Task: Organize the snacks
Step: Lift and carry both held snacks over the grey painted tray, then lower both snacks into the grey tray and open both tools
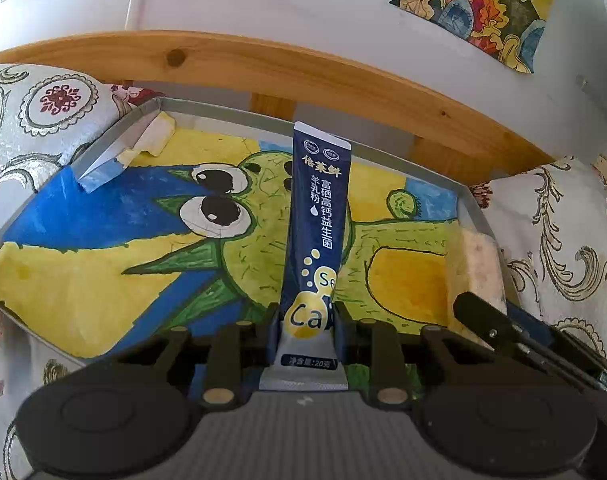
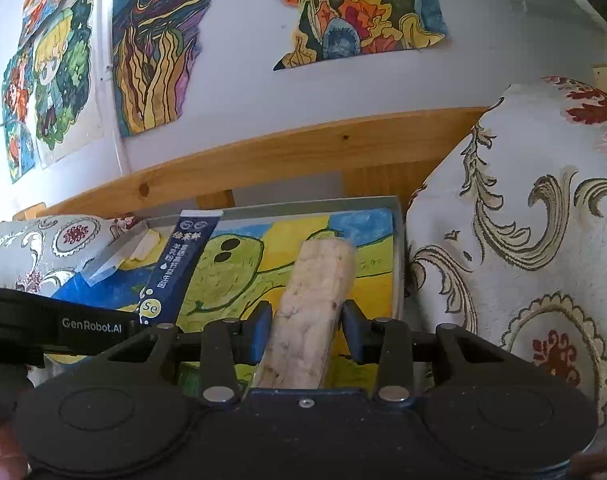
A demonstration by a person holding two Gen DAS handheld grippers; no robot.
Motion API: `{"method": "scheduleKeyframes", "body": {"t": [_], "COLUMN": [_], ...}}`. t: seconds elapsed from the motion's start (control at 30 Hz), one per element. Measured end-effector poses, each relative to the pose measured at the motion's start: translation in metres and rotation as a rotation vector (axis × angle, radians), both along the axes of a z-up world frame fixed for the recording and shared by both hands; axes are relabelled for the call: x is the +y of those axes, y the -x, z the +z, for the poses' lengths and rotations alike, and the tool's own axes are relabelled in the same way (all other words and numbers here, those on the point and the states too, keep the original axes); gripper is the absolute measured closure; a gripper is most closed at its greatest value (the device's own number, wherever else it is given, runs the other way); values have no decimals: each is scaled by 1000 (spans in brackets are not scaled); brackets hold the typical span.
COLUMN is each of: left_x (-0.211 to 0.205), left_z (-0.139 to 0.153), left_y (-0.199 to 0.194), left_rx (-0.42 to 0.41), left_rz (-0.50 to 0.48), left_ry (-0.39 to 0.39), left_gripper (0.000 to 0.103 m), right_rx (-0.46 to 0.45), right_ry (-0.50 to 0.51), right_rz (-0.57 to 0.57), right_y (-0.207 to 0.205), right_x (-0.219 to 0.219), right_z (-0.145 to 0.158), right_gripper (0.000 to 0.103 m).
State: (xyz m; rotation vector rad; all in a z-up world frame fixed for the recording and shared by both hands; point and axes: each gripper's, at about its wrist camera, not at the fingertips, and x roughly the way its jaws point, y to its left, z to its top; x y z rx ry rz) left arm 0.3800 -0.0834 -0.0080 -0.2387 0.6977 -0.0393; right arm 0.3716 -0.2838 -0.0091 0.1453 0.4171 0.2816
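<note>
At the far left a white cushion patterned with red and grey floral medallions (image 1: 43, 108) lies beside a shallow grey tray (image 1: 115, 148) whose floor is covered by a child's painting of a green big-eyed creature on blue and yellow (image 1: 223, 216); the same tray wall shows in the right wrist view (image 2: 311, 204). Over the middle of this tray the left gripper (image 1: 305, 320) is clamped on the lower end of a long navy-blue stick sachet printed with white Chinese characters and yellow "Se" and "Ca" bubbles (image 1: 317, 220). The sachet's long axis runs straight away from the gripper, its silver crimped end near the camera and its far end pointing toward the tray's far wall and the pine wooden rail (image 1: 263, 64) behind it. In the right wrist view the same sachet (image 2: 175, 268) stands left of centre, leaning to the right at its top. To the right, the right gripper (image 2: 305, 320) has its blue fingers (image 2: 261, 332) pressed against both sides of a pale beige, speckled puffed-grain bar in clear wrap (image 2: 307, 312), whose long axis also runs away from the gripper and tilts slightly right, above the right part of the tray. Farther right is a second white cushion with grey scrolls and red flowers (image 2: 523, 240), touching the tray's right wall. Colourful drawings (image 2: 363, 12) hang on the white wall behind.
</note>
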Motion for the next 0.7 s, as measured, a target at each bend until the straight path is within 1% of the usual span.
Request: {"method": "scheduleKeyframes", "body": {"t": [0.13, 0.2, 0.27, 0.33, 0.4, 0.43, 0.47, 0.6, 0.7], "left_x": [-1, 0, 3, 6, 9, 11, 13, 22, 25], "left_z": [2, 3, 7, 10, 15, 17, 20, 29, 35], "left_y": [1, 3, 8, 13, 21, 26, 32, 58, 80], "left_rx": [-5, -8, -23, -35, -51, -63, -79, -134, -178], "left_rz": [3, 4, 15, 15, 26, 36, 50, 85, 109], "left_ry": [-15, -5, -9, -5, -1, 1, 5, 22, 2], "left_gripper": [71, 59, 50, 45, 32, 29, 23, 12, 5], "right_rx": [-2, -16, -30, -47, -70, -86, -100, -137, -167], "right_ry": [17, 40, 44, 50, 67, 78, 84, 73, 71], "right_rz": [-5, -16, -19, -21, -23, -29, -37, -72, -98], "right_y": [0, 2, 7, 14, 23, 30, 36, 61, 80], "right_x": [1, 1, 0, -1, -1, 0, -1, -4, -7], "right_z": [2, 3, 6, 10, 15, 17, 19, 30, 39], "right_gripper": [58, 55, 48, 44, 38, 31, 29, 18, 10]}}
